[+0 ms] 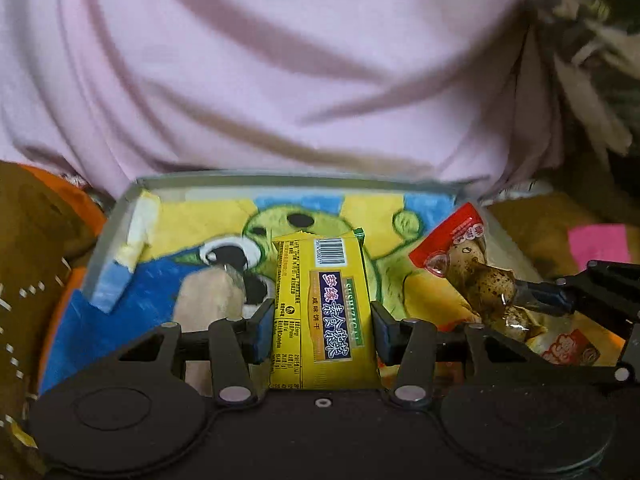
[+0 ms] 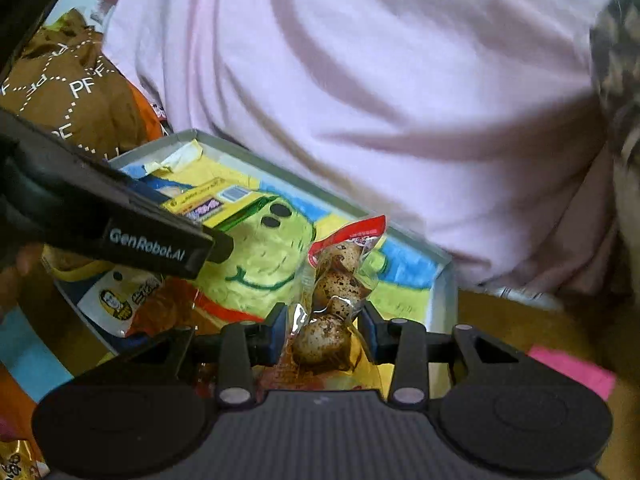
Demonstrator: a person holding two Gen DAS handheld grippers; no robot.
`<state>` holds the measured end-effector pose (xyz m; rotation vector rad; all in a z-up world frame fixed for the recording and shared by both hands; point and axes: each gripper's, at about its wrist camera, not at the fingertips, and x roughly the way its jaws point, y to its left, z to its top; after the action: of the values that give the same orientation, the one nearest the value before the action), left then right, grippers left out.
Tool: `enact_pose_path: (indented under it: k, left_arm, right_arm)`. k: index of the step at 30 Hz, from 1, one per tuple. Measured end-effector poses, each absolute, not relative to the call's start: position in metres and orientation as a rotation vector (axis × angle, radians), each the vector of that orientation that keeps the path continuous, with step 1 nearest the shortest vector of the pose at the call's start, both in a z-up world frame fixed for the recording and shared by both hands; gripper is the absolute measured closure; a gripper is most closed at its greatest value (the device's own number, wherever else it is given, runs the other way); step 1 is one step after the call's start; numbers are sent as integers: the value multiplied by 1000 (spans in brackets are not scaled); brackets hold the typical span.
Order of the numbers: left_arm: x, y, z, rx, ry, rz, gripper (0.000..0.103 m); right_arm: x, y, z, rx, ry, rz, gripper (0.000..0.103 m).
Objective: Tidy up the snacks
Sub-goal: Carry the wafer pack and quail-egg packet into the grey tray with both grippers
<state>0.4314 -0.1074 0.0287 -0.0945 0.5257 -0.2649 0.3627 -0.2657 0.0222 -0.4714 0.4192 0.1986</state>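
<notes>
A yellow cracker packet (image 1: 320, 280) with a barcode stands upright between the blue pads of my left gripper (image 1: 322, 316), which is shut on it. It hangs over a shallow grey box (image 1: 280, 182) lined with a cartoon picture. Beside it on the right, a clear packet of speckled eggs (image 1: 472, 272) with a red top is held by my right gripper (image 1: 536, 300). In the right wrist view the egg packet (image 2: 336, 280) sits pinched between the pads of my right gripper (image 2: 322, 332), above the box (image 2: 440, 264). My left gripper (image 2: 220, 244) reaches in from the left with the yellow packet (image 2: 212, 204).
A person in a pink shirt (image 1: 280, 80) sits right behind the box. A brown bag with PF lettering (image 2: 76, 92) lies at the left. A white and yellow snack packet (image 2: 120, 300) and an orange one (image 1: 568, 350) lie near the box's front. A pink note (image 2: 572, 372) lies at the right.
</notes>
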Motion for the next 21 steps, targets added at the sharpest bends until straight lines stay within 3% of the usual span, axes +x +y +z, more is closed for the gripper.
enact_pose_path:
  k: [6,8,12,14,17,21]
  left_arm:
    - [435,-112,21,-83,555,-256,52]
    - [435,-112,21,-87,554,-260,52]
    - [432,-105,25,-150,558,-256,40]
    - [428,-102,28,-171,562,-243,37]
    - [418,-98,34,-179,549,-227,30]
    - [399,-93,47,-161,502,-207,13]
  right_arm:
    - [364,-278,4,-436,460,203,56]
    - [365,-282,4,-397,474,200,48]
    - [364,-292,10,-320,483,191,36]
    - [359,-296,15,-280,469,188,21]
    - [348,-300,24,-244,440,182,16]
    - [330,-304,38,-203,377,173,6]
